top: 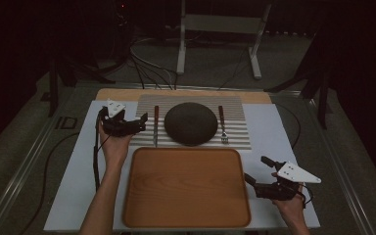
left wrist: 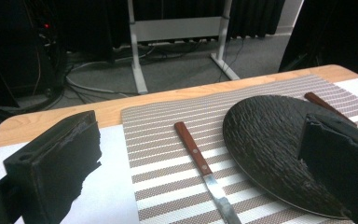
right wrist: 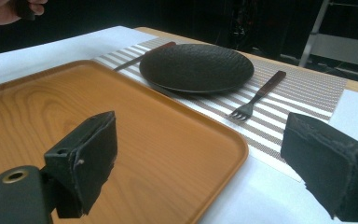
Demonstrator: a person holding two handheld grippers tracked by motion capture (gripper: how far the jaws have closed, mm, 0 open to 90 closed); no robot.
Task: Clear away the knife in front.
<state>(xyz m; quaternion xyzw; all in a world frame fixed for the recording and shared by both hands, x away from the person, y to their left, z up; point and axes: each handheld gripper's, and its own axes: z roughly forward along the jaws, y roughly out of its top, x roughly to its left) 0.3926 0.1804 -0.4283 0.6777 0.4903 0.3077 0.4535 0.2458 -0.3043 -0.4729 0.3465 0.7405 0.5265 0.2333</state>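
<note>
The knife (top: pixel 155 126) lies flat on the striped placemat (top: pixel 235 122), just left of the dark plate (top: pixel 191 123), wood handle at the far end, blade toward you. In the left gripper view the knife (left wrist: pixel 201 164) runs btwn your two jaws, plate (left wrist: pixel 270 144) partly behind the far-side one. Your left gripper (top: pixel 142 125) hovers at the mat's left edge, right beside the knife, jaws spread wide w/ nothing btwn them; can't tell if a tip touches the knife. Fork (top: pixel 223 125) sits on the plate's other side, tines toward you, also on the mat. The wooden tray (top: pixel 186 188) lies nearer you, just below the mat, on the white table sheet (top: pixel 78 176). Your right gripper (top: pixel 255 172) is off the tray's right edge, well apart from the knife, jaws spread & holding nothing. In the right gripper view the tray (right wrist: pixel 135 126), plate (right wrist: pixel 196 67) & fork (right wrist: pixel 256 98) lie ahead.
</note>
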